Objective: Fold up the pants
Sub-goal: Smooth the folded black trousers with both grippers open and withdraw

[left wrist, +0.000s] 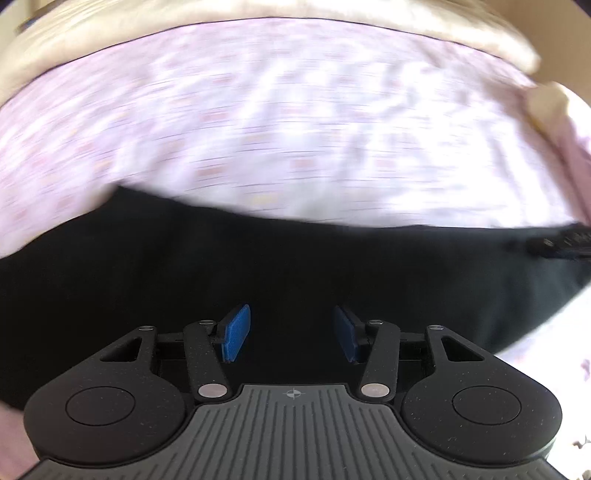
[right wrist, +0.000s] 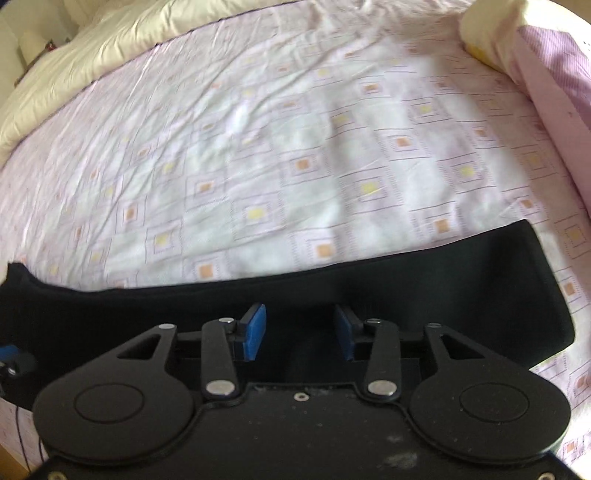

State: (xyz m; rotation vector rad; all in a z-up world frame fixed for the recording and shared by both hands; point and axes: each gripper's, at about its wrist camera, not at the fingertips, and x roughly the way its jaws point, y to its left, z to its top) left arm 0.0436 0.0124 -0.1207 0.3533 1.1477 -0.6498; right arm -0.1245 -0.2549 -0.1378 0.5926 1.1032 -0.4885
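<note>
**Two open grippers over black pants**

The long black cloth pants (right wrist: pixel 406 288) lie flat on the pink patterned bed sheet (right wrist: pixel 258 147). The left gripper (left wrist: pixel 291 332) points forward over them, fingers wide apart, holding nothing. The right gripper (right wrist: pixel 300 332) does the same, near the pants' end.

Ahead of me the pink patterned bedsheet (right wrist: pixel 280 155) lies open past the black fabric pants (right wrist: pixel 332 291). A cream duvet (right wrist: pixel 74 85) bounds the far-left edge, and a pale yellow pillow (right wrist: pixel 491 29), I think, blocks the far right corner.
</note>
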